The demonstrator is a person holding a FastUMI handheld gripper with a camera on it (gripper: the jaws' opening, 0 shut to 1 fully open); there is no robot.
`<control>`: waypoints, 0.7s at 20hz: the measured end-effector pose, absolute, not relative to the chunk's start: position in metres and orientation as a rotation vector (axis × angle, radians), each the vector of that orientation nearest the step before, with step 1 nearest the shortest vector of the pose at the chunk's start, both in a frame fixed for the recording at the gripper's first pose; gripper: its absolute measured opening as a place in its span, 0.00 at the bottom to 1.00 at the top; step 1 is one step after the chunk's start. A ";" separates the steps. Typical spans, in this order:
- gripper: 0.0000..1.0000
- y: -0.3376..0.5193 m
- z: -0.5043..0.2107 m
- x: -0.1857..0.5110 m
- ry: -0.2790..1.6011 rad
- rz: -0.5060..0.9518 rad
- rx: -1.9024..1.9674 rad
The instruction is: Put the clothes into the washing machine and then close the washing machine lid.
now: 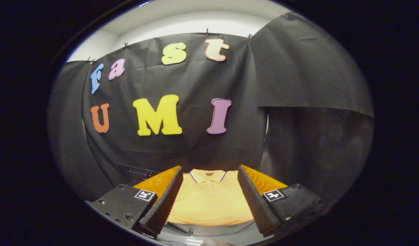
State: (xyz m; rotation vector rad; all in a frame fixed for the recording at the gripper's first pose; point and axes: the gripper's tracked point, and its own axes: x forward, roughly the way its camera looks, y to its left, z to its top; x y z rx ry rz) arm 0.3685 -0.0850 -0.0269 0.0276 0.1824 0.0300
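Note:
A yellow polo shirt [209, 200] with a striped collar and a buttoned placket lies flat, seen between and below the fingers. My gripper [209, 172] stands open above it, its two fingers spread wide to either side of the shirt and touching nothing. The shirt's collar points away from me toward the booth wall. A pale surface [216, 230], perhaps the washing machine's top, peeks out under the shirt's near hem; I cannot tell what it is.
The black cloth wall [195, 143] hangs close behind the shirt. A dark box-like edge [134, 172] shows left of the left finger, against the wall. White wall and ceiling [195, 24] show above the cloth.

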 end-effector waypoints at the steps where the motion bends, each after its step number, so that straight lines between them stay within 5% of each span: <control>1: 1.00 -0.087 -0.033 0.382 0.200 0.028 0.019; 14: 1.00 -0.083 -0.155 0.511 0.492 0.063 0.007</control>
